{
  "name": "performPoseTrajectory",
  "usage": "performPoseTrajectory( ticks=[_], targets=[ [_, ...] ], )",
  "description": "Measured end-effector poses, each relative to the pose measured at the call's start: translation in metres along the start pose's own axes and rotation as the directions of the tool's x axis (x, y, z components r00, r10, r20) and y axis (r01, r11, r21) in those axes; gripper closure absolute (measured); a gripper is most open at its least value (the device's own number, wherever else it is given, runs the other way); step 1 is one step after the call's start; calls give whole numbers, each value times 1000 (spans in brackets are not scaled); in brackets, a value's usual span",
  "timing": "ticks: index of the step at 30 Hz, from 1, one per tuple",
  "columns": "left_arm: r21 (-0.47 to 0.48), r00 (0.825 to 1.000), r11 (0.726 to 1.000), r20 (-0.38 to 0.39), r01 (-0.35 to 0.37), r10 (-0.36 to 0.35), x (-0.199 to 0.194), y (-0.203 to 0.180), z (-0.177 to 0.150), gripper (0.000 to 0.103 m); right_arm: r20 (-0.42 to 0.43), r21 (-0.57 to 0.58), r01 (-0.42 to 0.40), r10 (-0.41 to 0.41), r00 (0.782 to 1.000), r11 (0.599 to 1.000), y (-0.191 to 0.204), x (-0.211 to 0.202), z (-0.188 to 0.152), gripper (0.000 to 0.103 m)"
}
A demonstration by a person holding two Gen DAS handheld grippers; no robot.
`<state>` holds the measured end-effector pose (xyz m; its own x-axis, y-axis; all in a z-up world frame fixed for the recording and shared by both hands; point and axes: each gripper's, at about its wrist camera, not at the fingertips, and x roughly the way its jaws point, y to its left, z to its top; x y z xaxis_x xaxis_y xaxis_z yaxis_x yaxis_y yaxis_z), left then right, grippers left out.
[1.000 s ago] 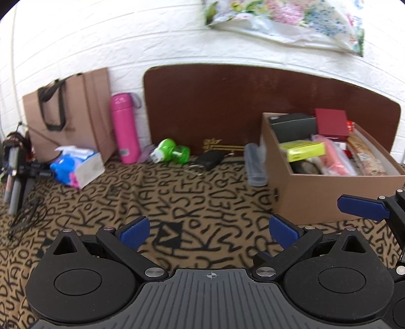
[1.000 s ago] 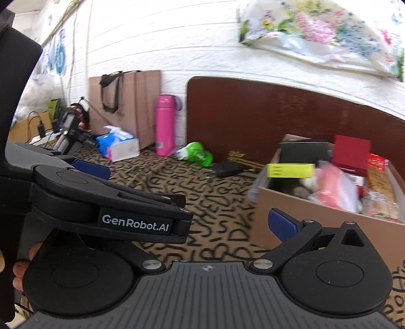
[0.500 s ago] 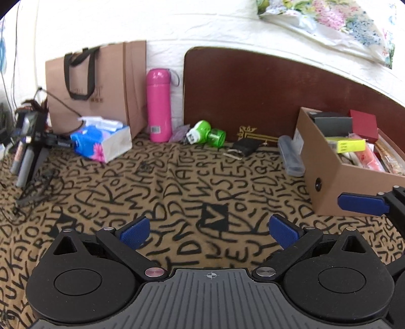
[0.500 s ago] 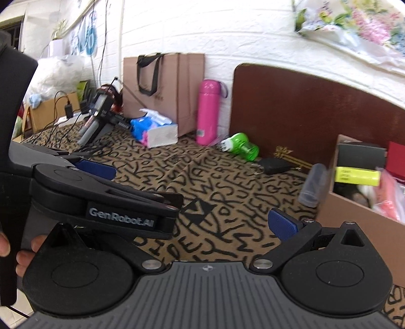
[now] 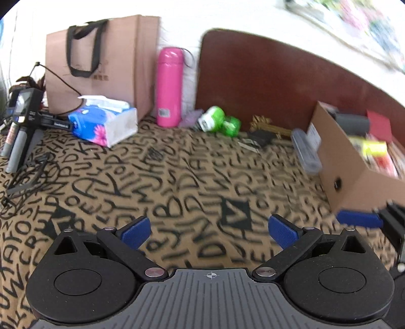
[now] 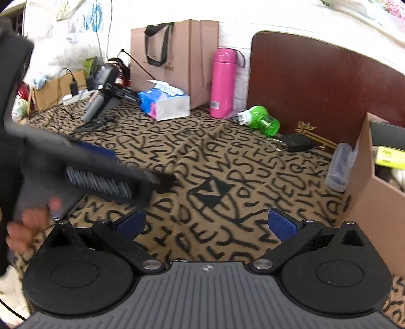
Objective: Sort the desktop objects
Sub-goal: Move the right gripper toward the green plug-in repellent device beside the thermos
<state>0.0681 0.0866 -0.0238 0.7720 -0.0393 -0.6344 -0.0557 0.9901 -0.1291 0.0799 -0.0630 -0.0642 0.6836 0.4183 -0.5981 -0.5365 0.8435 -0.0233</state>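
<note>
Letter-print cloth [image 5: 177,182] spread over surface. White brick wall [image 6: 235,15] far. Left gripper [image 5: 210,231], right gripper [image 6: 206,225] held wide, nothing gripped. Green bottle [image 5: 219,121] laid far centre; cardboard box [image 5: 349,167] right.

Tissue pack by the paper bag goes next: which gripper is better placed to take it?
Left, probably. The left gripper is open, empty, and on the tissue pack's side. The right gripper, also open, sits nearer the cardboard box and would have to cross the left.
</note>
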Motion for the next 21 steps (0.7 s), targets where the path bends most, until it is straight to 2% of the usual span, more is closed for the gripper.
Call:
performPoseTrajectory(
  ticks=[5, 15, 21],
  targets=[
    [-39, 1000, 999, 25, 1, 0, 4, 15, 24, 0, 29, 5, 44, -44, 999, 999, -17, 6, 16, 1],
    [-2, 998, 998, 18, 55, -55, 28, 13, 55, 1, 93, -8, 57, -56, 994, 998, -27, 36, 61, 1],
    [7, 999, 1000, 30, 24, -25, 52, 22, 79, 3, 108, 1, 67, -66, 992, 998, -31, 68, 83, 2]
  ],
)
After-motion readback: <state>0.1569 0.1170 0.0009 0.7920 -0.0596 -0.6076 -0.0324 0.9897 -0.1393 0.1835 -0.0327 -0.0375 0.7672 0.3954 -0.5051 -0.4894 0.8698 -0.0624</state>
